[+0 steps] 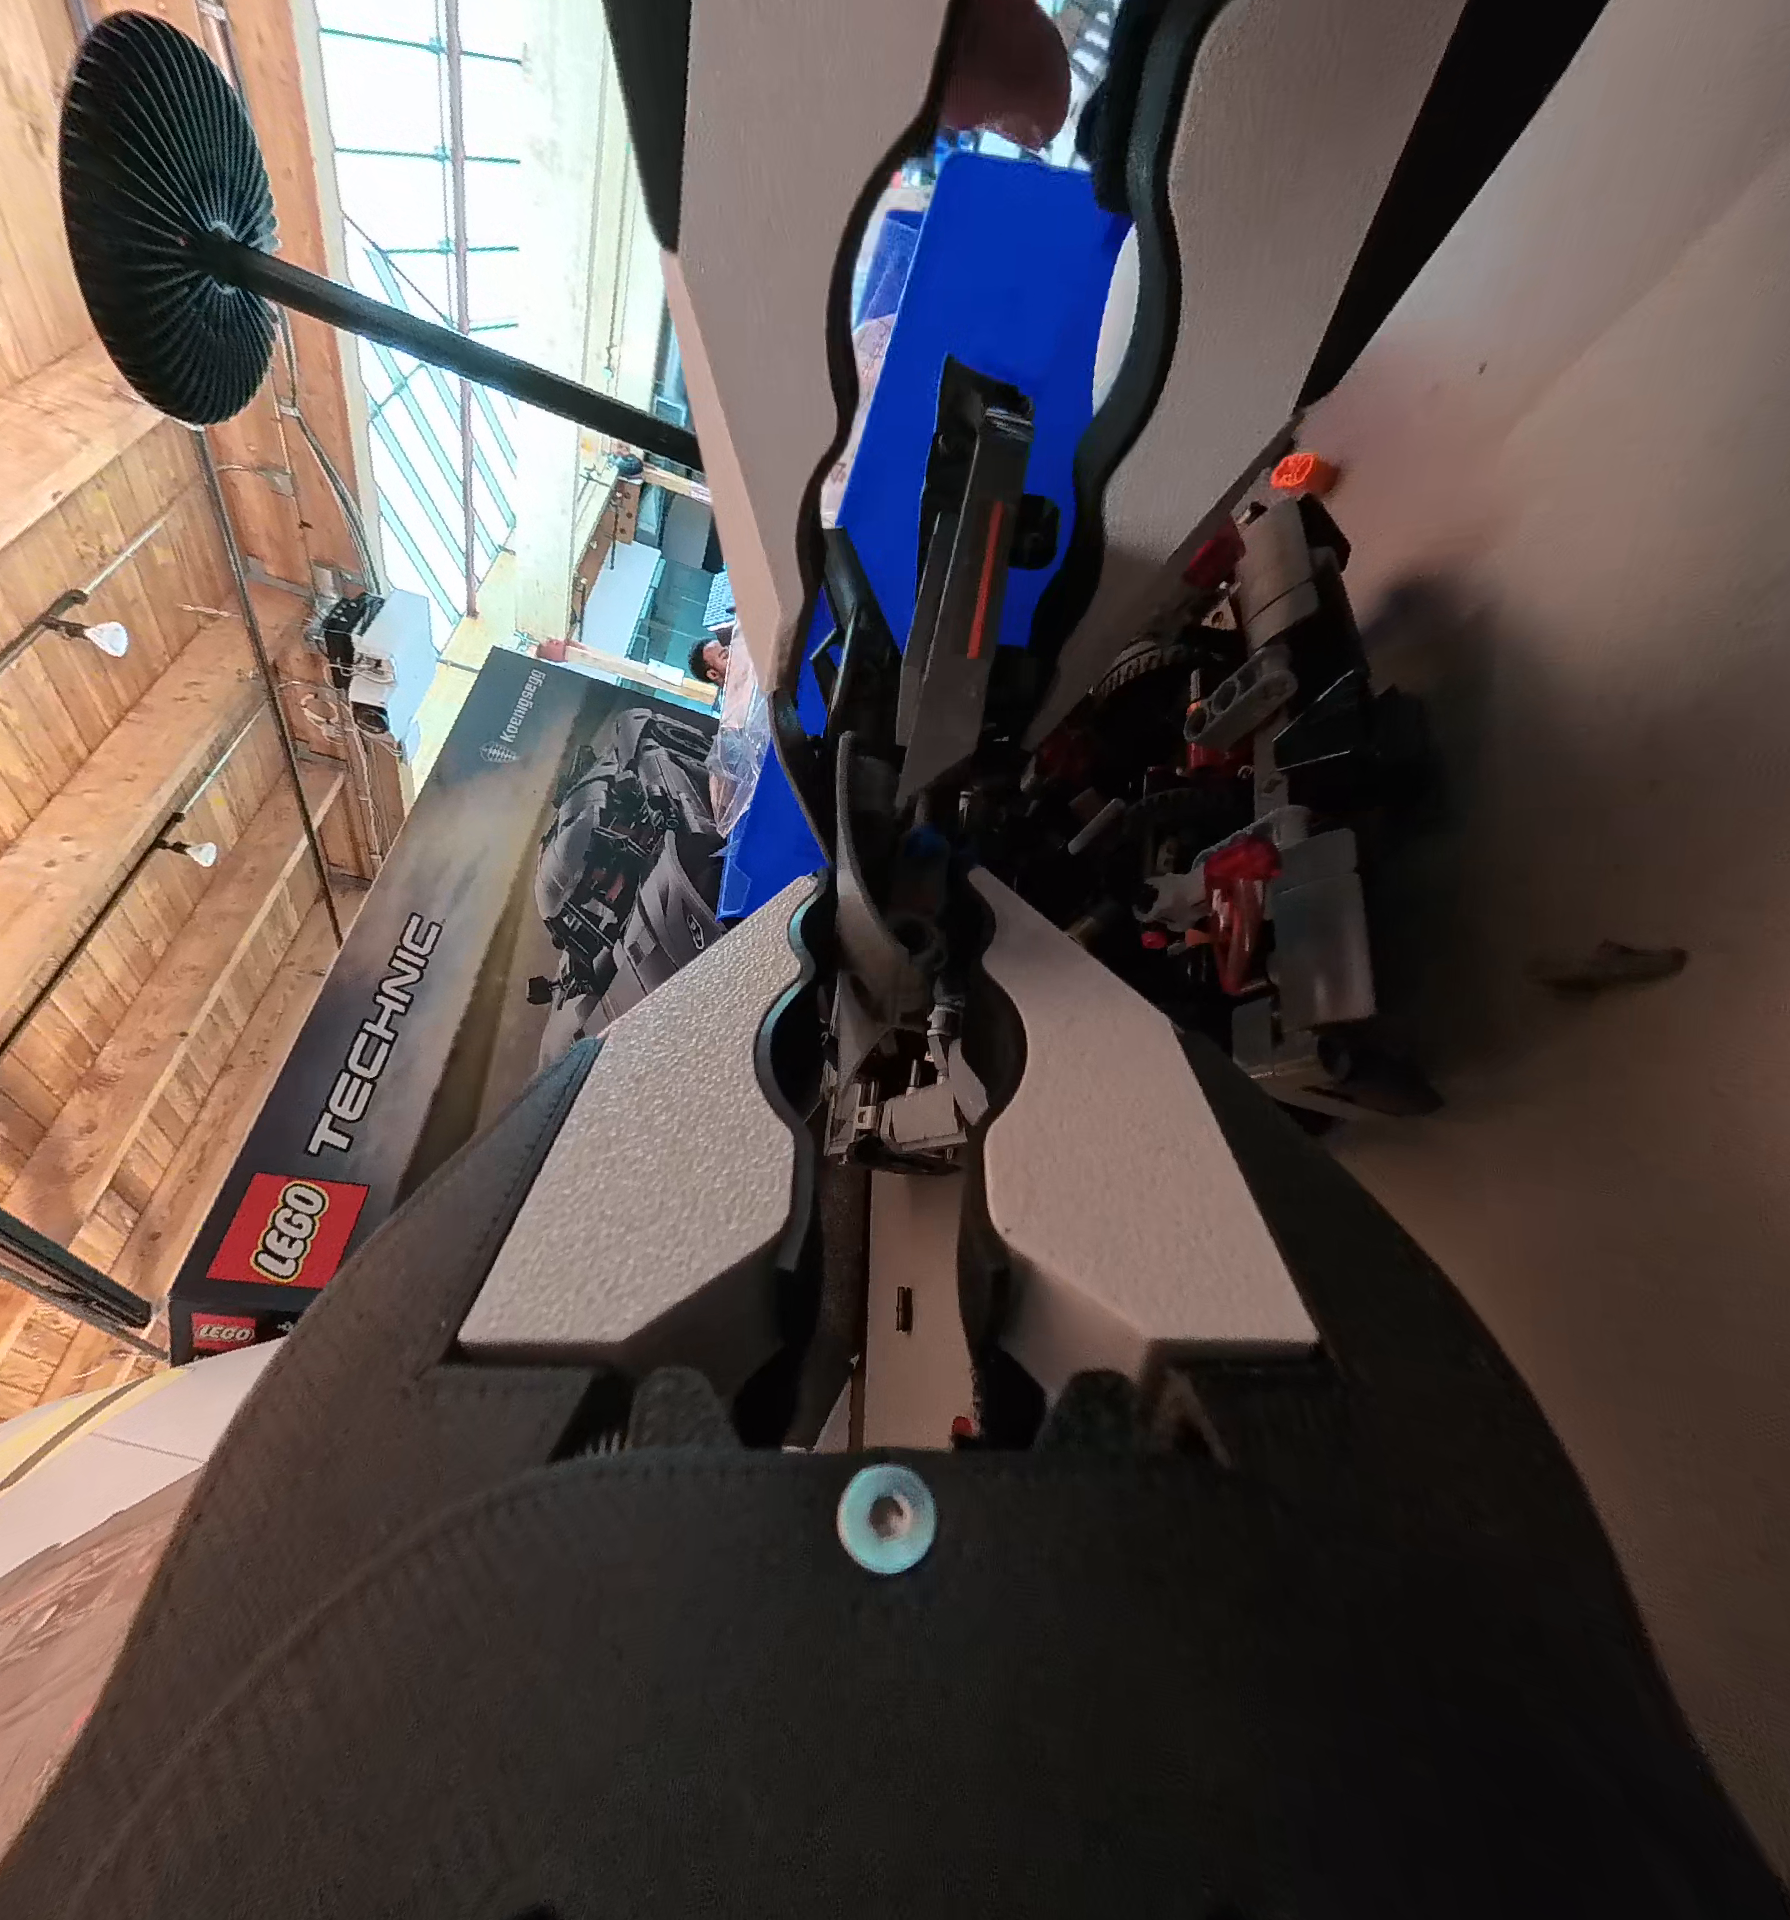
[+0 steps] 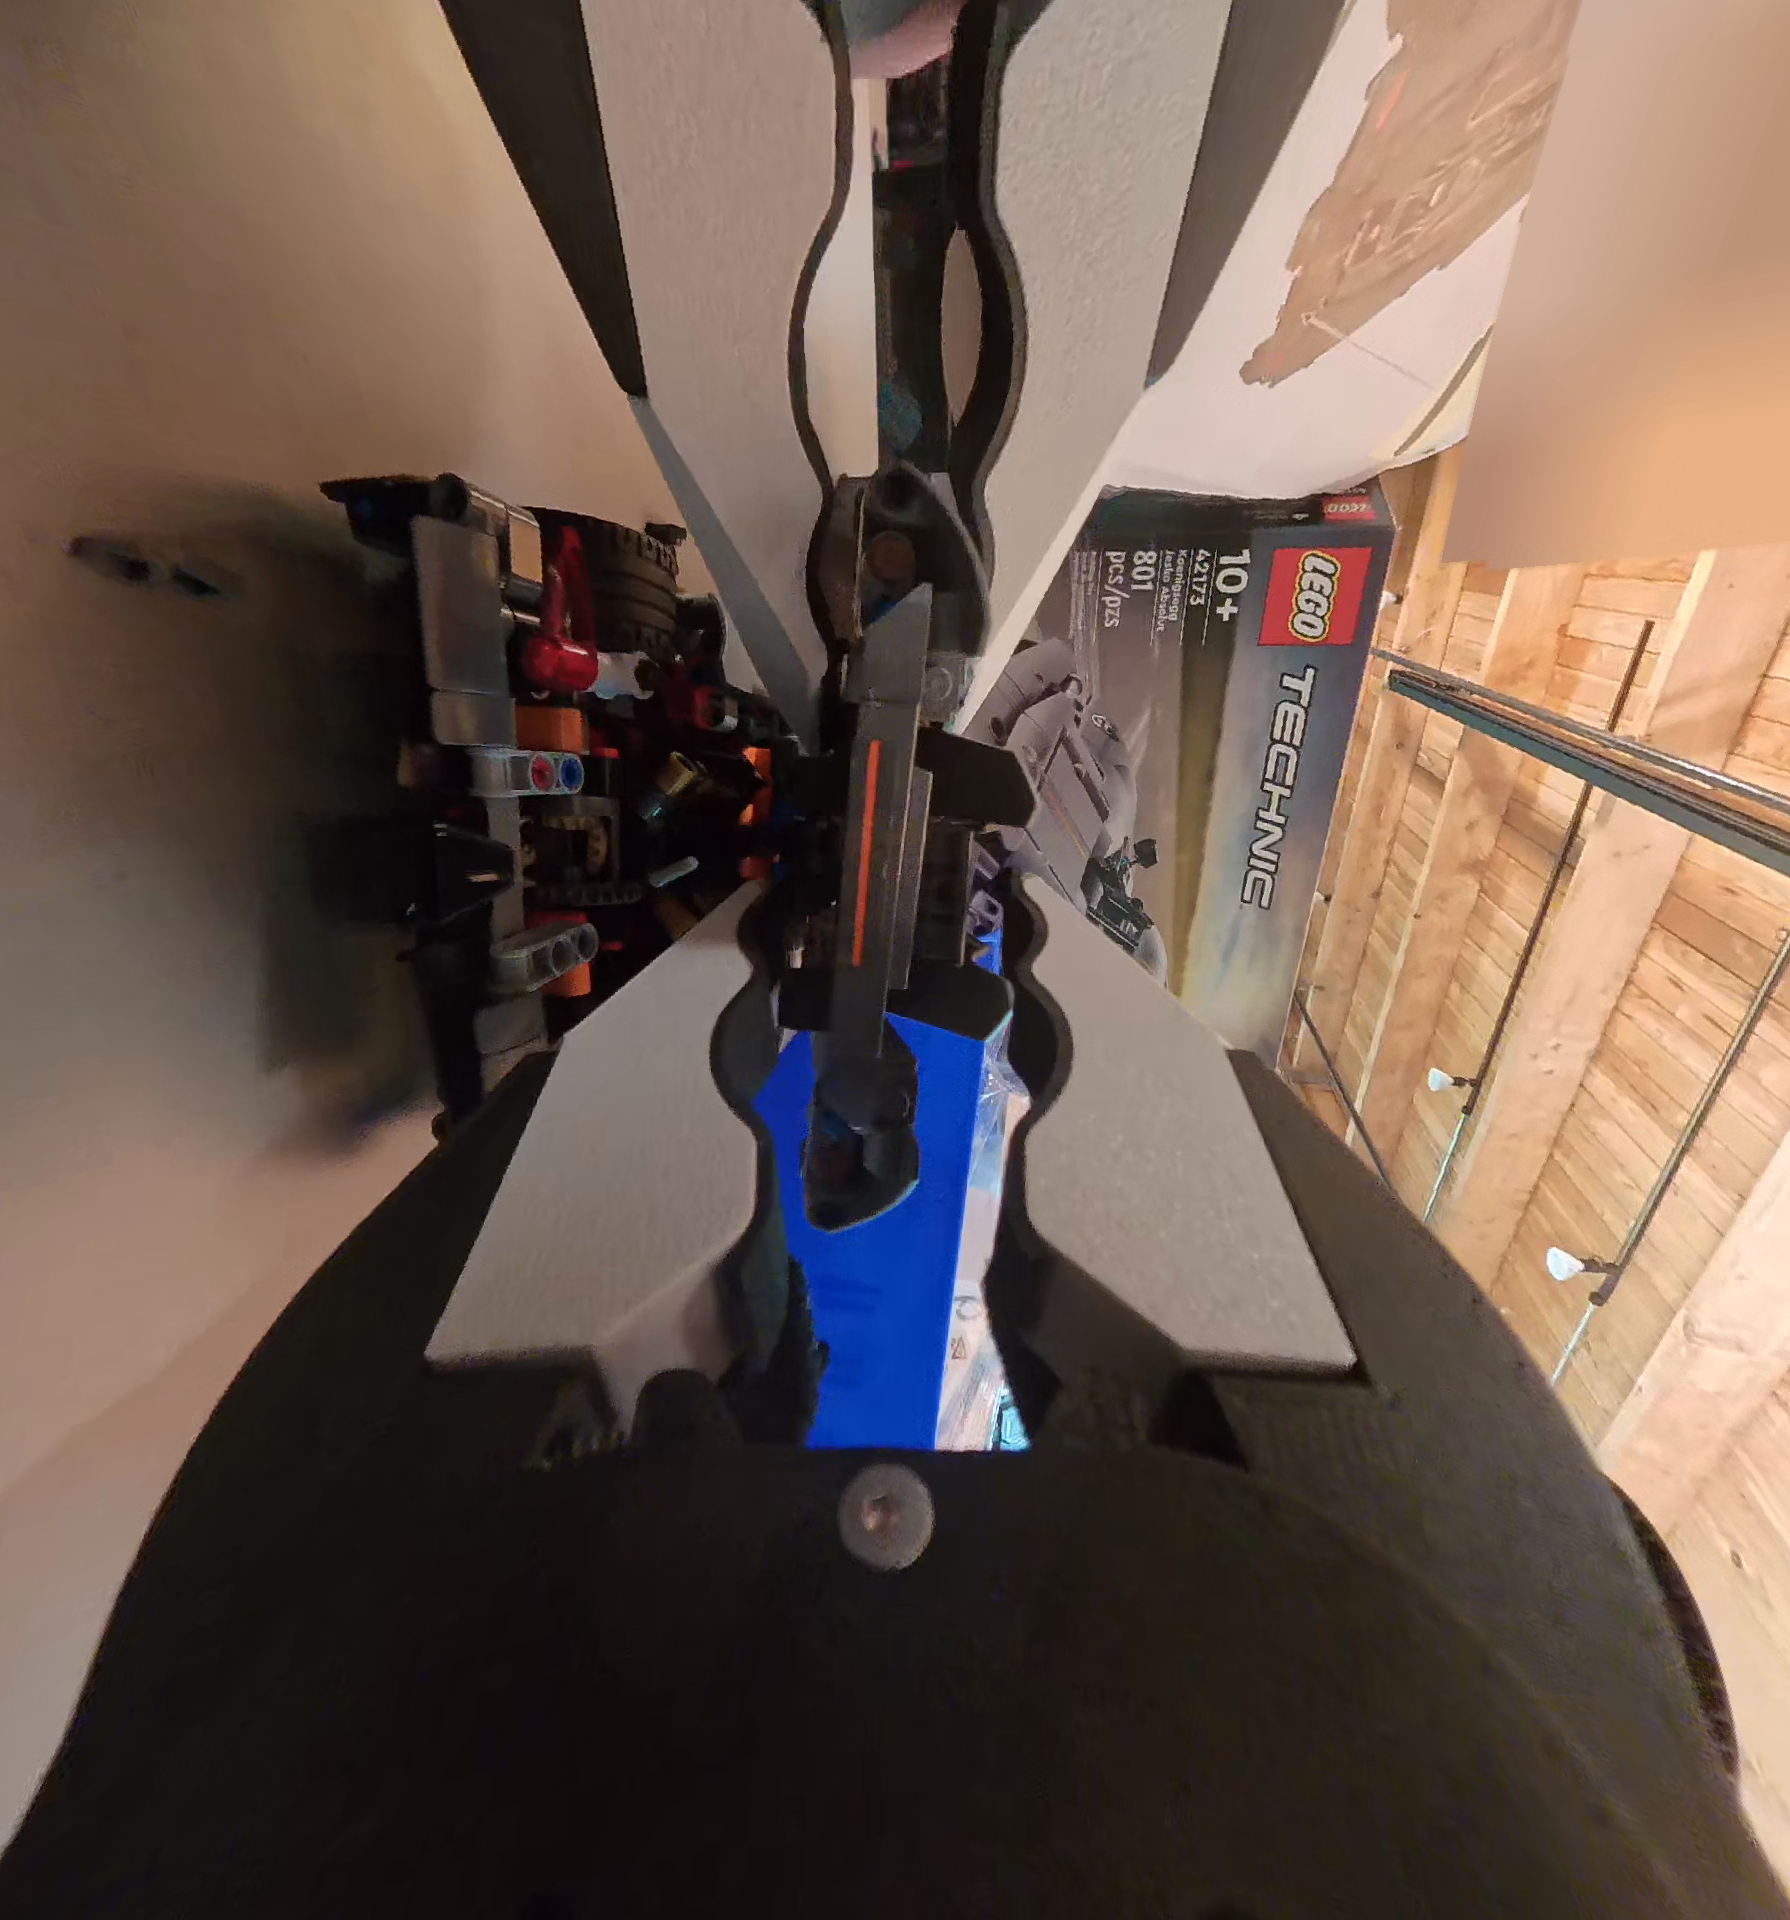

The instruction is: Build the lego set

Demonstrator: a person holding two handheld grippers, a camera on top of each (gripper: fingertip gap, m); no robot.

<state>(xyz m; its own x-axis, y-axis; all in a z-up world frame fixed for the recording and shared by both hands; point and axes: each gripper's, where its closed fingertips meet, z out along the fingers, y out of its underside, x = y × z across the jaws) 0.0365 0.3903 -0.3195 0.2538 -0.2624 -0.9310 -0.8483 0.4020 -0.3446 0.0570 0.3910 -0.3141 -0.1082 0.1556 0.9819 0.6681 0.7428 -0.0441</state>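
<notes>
While both claws grip one sub-assembly, the car chassis waits on the white bench.
Left claw (image 1: 896, 935) is clamped narrow on the grey end of the panel (image 1: 964, 592); right claw (image 2: 886, 935) pinches its dark striped end. Best to keep both grips steady, line up the pins, then press evenly. Chassis (image 2: 517, 748) lies just beside; blue bin (image 1: 974, 343) and set box (image 2: 1234, 727) are behind, under a timber ceiling.

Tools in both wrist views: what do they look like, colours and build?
Both match: a matte black textured body with a round screw at the centre. The left tool and right tool each have two light grey fingers with wavy, black-lined inner edges.
</notes>
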